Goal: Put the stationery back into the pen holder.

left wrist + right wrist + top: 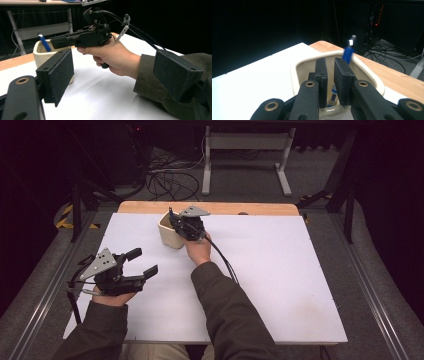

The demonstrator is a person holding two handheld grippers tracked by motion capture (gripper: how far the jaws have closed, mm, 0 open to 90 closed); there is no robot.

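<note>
Right claw [172,220] in the high view hangs over the cream cup [167,236], which stands at about eleven o'clock on the white table [280,285], near the far wooden edge. Left claw [144,262] rests at about eight o'clock, well apart from the cup, its jaws spread with nothing between them.

From the left gripper view, the left claw [113,75] is released: two black pads [61,75] stand wide apart over bare table. Beyond them, at twelve o'clock, the person's right hand [112,56] grips the other gripper, whose nose reaches toward the cup [42,56] at ten o'clock. A blue pen [45,43] leans up out of that cup.

Along the right gripper view, the right claw [330,75] is clenched, its pads nearly together just above the cup's rim [372,80], with a narrow gap and nothing caught in it. The blue pen [348,53] stands tilted in the cup at one o'clock, just beside the right-hand pad; whether it touches is unclear.
</note>
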